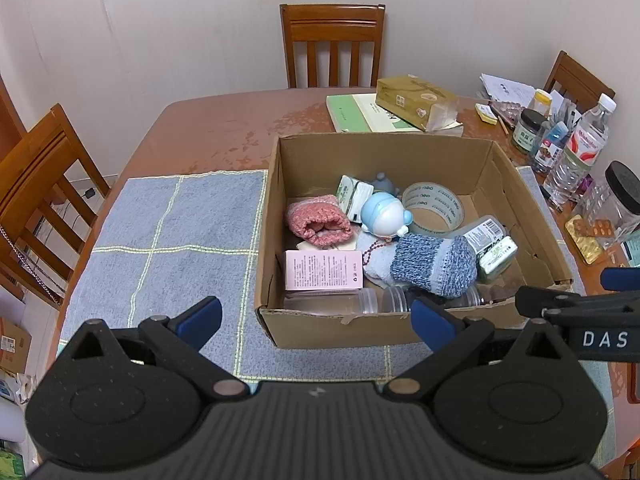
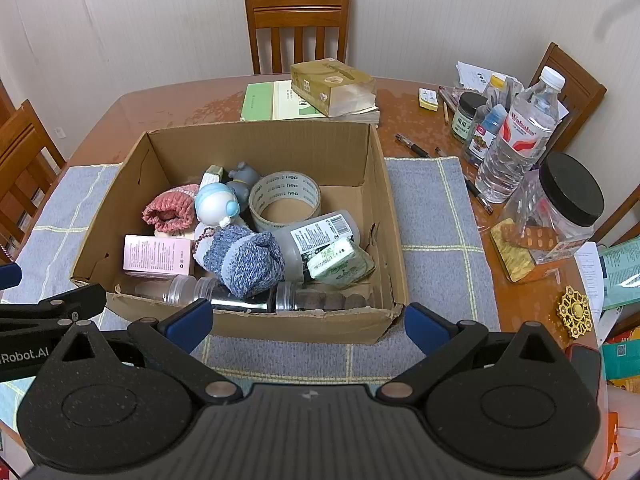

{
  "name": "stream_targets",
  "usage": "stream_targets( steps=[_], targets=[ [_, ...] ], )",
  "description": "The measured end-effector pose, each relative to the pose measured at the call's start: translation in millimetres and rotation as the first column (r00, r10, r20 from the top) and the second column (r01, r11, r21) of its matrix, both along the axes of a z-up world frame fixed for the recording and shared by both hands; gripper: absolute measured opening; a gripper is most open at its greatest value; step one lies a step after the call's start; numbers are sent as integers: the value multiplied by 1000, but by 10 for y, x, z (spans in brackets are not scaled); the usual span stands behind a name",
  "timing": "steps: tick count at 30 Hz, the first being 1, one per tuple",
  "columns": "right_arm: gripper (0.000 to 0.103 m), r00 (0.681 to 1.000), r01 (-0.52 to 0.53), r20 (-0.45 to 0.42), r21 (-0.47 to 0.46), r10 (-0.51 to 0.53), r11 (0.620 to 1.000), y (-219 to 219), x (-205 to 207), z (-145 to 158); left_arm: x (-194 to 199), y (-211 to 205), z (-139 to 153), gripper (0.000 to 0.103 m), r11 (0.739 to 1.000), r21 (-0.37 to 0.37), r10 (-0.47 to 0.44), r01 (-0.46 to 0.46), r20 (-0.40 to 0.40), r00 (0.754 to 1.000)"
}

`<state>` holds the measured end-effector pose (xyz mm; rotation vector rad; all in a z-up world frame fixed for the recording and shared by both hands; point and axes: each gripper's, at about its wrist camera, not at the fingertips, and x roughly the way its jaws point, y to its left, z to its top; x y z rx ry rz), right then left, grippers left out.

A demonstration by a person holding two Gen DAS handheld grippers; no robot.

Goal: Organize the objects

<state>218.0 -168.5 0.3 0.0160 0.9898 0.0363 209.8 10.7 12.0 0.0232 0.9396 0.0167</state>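
An open cardboard box stands on a blue-grey checked mat. It holds a pink knit sock, a blue knit sock, a blue-white figurine, a tape roll, a pink carton, tissue packs and clear jars. My left gripper is open and empty before the box's near left. My right gripper is open and empty before its near wall.
A tissue box on a green book lies behind the box. Water bottle, black-lidded jar, small bottles, pens, pill strips and a gold ornament crowd the right. Wooden chairs surround the table.
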Motion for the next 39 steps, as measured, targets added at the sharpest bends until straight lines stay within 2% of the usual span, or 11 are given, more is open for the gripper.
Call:
stream_targets(
  steps=[39],
  targets=[
    [103,1000,12,-8,-7,-12,1000,-13,18,5,20,-30,-37,100,1000,11,-9,9,-15,1000]
  ],
)
